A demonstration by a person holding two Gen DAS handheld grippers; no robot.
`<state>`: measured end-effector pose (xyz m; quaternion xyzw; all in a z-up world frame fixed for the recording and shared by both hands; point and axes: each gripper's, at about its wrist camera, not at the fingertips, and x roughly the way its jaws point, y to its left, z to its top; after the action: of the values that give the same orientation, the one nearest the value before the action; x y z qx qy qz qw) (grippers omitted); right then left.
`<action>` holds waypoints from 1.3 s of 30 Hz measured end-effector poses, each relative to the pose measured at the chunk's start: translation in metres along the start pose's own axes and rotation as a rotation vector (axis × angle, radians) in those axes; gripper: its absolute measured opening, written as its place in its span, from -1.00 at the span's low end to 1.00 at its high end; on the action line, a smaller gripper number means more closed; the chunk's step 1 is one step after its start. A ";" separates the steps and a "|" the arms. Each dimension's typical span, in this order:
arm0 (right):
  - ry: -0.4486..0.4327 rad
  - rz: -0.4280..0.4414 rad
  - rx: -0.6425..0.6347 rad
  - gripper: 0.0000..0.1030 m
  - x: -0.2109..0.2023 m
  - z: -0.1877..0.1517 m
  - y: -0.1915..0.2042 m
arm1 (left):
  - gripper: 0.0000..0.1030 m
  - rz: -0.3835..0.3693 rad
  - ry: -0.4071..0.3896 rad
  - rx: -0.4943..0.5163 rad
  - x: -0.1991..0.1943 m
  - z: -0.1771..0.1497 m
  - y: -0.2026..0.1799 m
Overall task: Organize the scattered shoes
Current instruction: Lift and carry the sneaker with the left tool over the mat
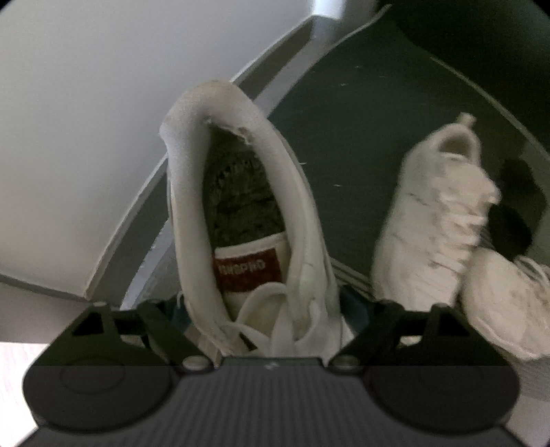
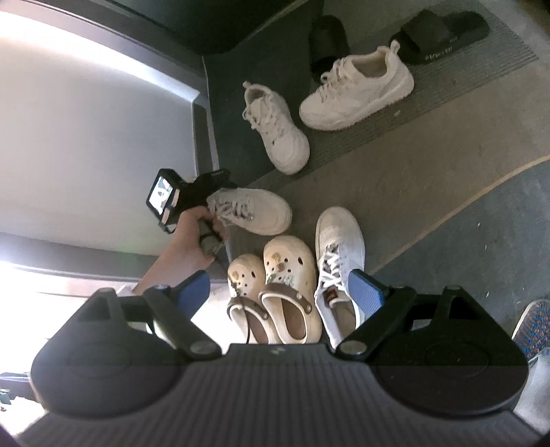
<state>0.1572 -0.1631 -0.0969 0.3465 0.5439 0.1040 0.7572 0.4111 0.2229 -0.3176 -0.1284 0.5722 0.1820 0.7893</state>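
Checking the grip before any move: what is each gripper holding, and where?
Left gripper clamps the white sneaker across its laced midfoot; right gripper holds nothing.

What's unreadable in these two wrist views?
- Left wrist view: left gripper pads hidden behind the white sneaker; contact unclear.
- Left wrist view: tongue label too blurred to read.
- Right wrist view: clogs heels cut off by right gripper body.
- Right wrist view: black slides lettering too small.
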 end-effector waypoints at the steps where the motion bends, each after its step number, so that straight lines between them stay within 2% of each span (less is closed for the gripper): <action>1: -0.013 0.001 -0.006 0.74 -0.002 0.001 0.001 | 0.66 -0.008 -0.002 0.012 -0.006 -0.002 -0.003; 4: -0.065 0.010 -0.015 0.74 -0.013 0.005 0.004 | 0.66 -0.040 0.001 0.070 -0.031 -0.017 -0.012; 10: -0.207 0.033 -0.018 0.74 -0.047 0.012 0.005 | 0.66 -0.122 0.056 0.195 -0.097 -0.066 -0.036; 15: -0.294 0.064 -0.017 0.74 -0.076 0.011 0.003 | 0.66 -0.186 0.073 0.336 -0.142 -0.118 -0.076; 19: -0.350 0.082 0.002 0.74 -0.100 0.010 -0.006 | 0.67 -0.221 0.097 0.464 -0.166 -0.176 -0.117; 23: -0.399 0.090 0.011 0.74 -0.120 0.008 -0.015 | 0.67 -0.229 0.137 0.586 -0.163 -0.242 -0.156; 29: -0.434 0.104 0.041 0.74 -0.139 0.007 -0.033 | 0.67 -0.200 0.243 0.761 -0.125 -0.337 -0.197; 35: -0.448 0.092 0.058 0.74 -0.149 0.007 -0.051 | 0.67 -0.128 0.303 0.897 -0.075 -0.407 -0.207; 37: -0.439 0.087 0.065 0.74 -0.152 0.006 -0.057 | 0.71 -0.120 0.292 0.915 -0.069 -0.415 -0.206; 39: -0.438 0.072 0.071 0.74 -0.153 0.007 -0.065 | 0.79 -0.116 0.244 0.956 -0.065 -0.427 -0.206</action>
<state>0.0902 -0.2954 -0.0220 0.4062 0.3571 0.0342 0.8404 0.1165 -0.1476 -0.3907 0.1957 0.6718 -0.1613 0.6959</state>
